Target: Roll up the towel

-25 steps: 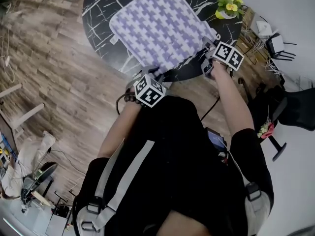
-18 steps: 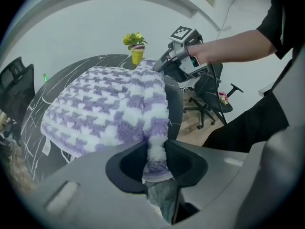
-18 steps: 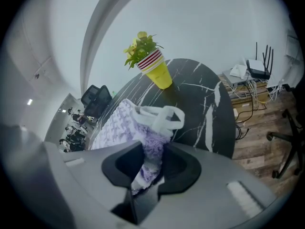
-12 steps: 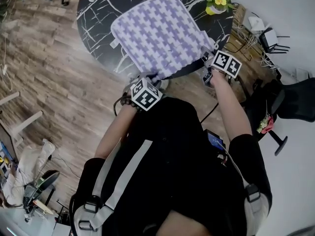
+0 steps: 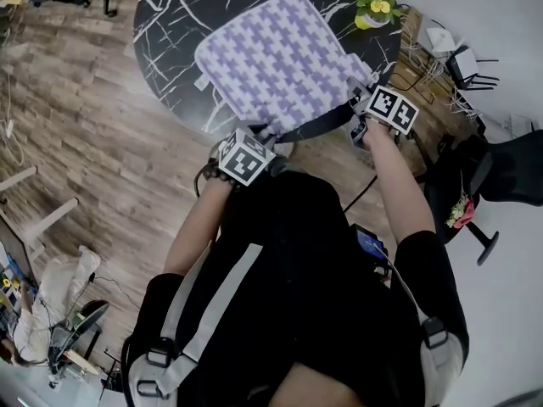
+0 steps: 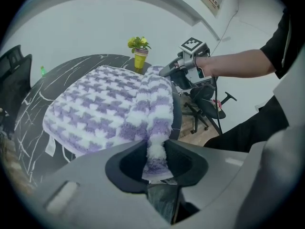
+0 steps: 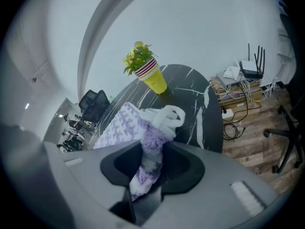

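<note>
A purple-and-white houndstooth towel (image 5: 276,53) lies spread on the round black marble table (image 5: 170,15). Its near edge is lifted off the table and bunched into a thick fold (image 6: 155,104). My left gripper (image 5: 261,134) is shut on the near left end of that edge; the left gripper view shows the fluffy cloth (image 6: 156,149) pinched between the jaws. My right gripper (image 5: 360,98) holds the near right corner (image 7: 151,142), and its jaws have just been opening a little with the towel still squeezed between them. The right gripper (image 6: 170,70) also shows at the fold's far end.
A yellow pot with a green plant (image 5: 374,7) stands at the table's far right edge, close to the towel's far corner. Beyond the table on the right are a low wooden shelf with cables (image 5: 433,53) and a black office chair (image 5: 501,176). Wooden floor lies to the left.
Both grippers have risen slightly with the towel's near edge, the left one drifting a little to the left. The towel's spread part stays put.
</note>
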